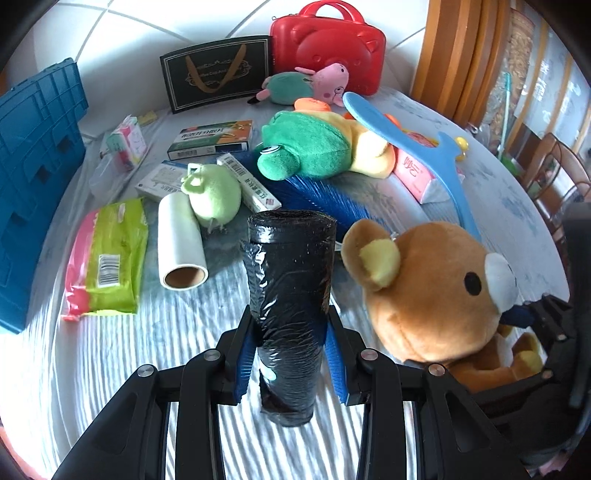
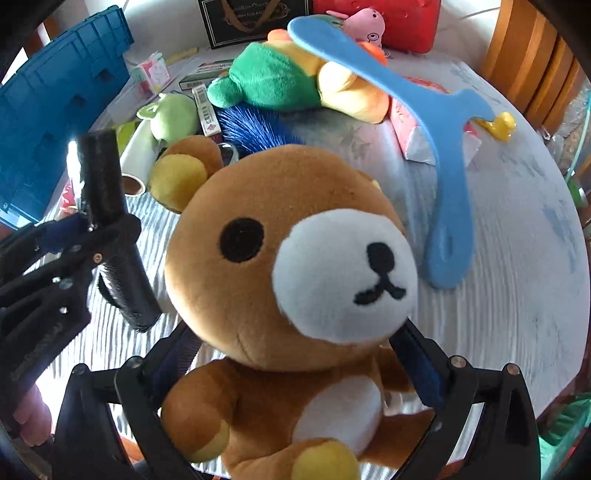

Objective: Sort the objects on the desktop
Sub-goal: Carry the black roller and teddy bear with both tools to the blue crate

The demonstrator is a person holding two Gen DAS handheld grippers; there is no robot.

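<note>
Black bag roll (image 1: 291, 314) above striped tablecloth (image 1: 147, 369); white tiled wall (image 1: 147, 29) behind.

Black bag roll (image 1: 290, 295), brown teddy bear (image 2: 295, 266), blue crate (image 1: 33, 177), red case (image 1: 328, 44).

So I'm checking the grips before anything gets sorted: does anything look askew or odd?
Yes. The blue brush lies propped across the green plush, not flat on the table. The black bag roll in the left gripper tilts slightly. The right gripper holds the teddy bear.
</note>
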